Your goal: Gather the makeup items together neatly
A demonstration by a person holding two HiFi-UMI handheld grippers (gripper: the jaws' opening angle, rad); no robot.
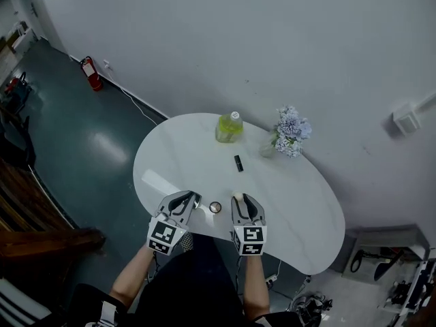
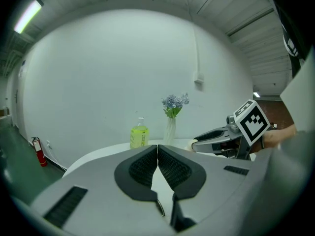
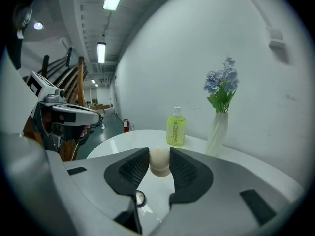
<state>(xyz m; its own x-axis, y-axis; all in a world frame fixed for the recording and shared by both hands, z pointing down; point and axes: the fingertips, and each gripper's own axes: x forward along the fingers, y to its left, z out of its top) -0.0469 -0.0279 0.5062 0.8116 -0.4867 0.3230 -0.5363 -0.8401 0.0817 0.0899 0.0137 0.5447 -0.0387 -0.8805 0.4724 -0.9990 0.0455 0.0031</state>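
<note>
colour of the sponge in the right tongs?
Pale beige. The sponge shows best in the right gripper view.

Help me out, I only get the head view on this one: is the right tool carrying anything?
Observer: Yes. The right gripper view shows the right tool shut on a beige, egg-shaped sponge.
Operator: And the other one?
Observer: The left tool has its jaws together with nothing between them.
Operator: What are the flowers standing in?
Observer: A slim white vase, upright, just right of the green bottle as the right gripper view sees it.
</note>
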